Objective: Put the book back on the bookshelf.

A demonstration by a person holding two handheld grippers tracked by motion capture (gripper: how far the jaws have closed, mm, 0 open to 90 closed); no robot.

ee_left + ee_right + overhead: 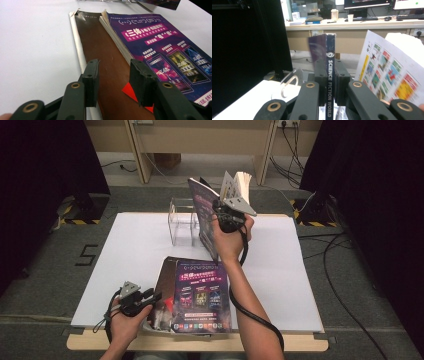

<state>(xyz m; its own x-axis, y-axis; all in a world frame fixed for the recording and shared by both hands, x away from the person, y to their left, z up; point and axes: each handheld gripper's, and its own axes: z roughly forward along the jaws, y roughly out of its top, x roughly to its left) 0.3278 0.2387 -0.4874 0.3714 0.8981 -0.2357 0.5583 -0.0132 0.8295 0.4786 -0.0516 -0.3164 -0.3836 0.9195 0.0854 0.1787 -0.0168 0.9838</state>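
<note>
Left gripper (150,296) fingers open over flat magazine (200,297), right gripper (220,212) clamping upright magazine (204,212)

In the high view, the raised magazine (202,215) hides part of the clear stand (181,220) behind it, and the right gripper (229,215) covers the magazine's lower spine. The flat magazine (200,295) near the table's front edge has its left corner hidden under the left gripper (137,299). In the left gripper view, that magazine's near end runs off the bottom edge. In the right gripper view, the spine's lower lettering is cut off, and the printed page (392,75) beside the spine is too blurred to read.
</note>
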